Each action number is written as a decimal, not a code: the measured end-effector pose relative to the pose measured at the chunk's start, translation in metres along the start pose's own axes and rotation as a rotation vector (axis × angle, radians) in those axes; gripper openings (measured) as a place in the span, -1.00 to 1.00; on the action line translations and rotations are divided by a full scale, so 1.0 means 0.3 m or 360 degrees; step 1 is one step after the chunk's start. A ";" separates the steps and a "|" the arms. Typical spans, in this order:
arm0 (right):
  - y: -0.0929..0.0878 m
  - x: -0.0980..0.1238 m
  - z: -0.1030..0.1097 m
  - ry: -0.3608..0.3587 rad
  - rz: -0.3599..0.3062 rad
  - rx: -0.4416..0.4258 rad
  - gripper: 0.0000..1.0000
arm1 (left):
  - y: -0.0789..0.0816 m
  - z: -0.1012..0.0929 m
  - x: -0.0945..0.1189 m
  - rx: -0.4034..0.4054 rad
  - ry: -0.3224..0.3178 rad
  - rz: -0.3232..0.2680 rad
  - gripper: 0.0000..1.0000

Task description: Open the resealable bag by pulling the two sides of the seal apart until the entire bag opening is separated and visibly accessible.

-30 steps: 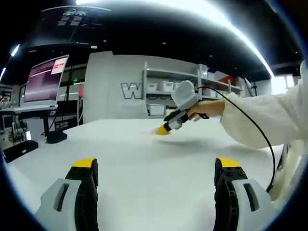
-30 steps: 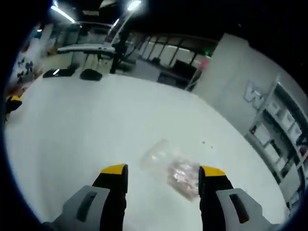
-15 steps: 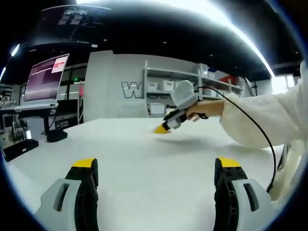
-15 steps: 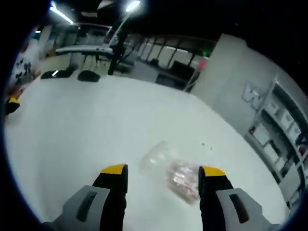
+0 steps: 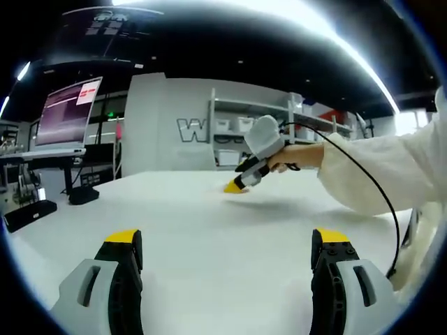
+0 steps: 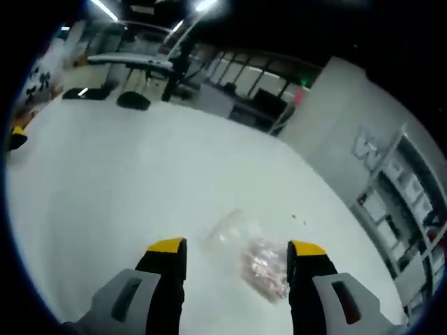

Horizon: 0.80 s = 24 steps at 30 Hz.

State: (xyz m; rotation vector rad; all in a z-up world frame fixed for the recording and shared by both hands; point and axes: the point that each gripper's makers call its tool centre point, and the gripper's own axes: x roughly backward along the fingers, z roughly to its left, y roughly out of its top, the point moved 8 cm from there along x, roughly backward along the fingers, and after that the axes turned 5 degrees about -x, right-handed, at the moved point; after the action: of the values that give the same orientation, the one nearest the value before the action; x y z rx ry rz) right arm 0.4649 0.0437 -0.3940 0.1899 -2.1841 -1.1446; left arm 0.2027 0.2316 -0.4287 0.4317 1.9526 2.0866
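**Approach stage: right claw lines up on the bag, seal untouched**

The left claw (image 5: 223, 255) stands released, its yellow-tipped jaws wide apart over bare white desk (image 5: 209, 223) with nothing between them. Far ahead of it and a little to its right, the right claw (image 5: 235, 187) shows in the left gripper view, held by a person's hand (image 5: 297, 155) in a pale sleeve (image 5: 380, 171), tips angled down close to the desk.

In the right gripper view the right claw (image 6: 236, 246) is also released and empty. The resealable bag (image 6: 248, 251) lies flat on the desk just ahead of its jaws, between their lines and nearer the right jaw; its clear end points up and left, while pinkish contents sit beside the right tip. Which end carries the seal is too blurred to tell.

The step in hand looks like the reach for the bag. Next, each claw likely needs one side of the seal, so the left claw must come across.

Against half a second ago, the right gripper view has tipped, with more desk beyond the bag; the bag itself appears unmoved. The left gripper view matches closely.
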 end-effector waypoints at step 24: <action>-0.032 -0.029 0.006 -0.0035 -0.0091 -0.0355 0.07 | 0.001 -0.002 0.010 0.0004 0.0009 -0.0004 0.99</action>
State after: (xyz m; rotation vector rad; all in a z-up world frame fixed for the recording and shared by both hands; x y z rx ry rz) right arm 0.4689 0.0425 -0.4064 0.1434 -2.0619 -1.4177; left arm 0.1996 0.2322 -0.4284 0.4241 1.9579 2.0866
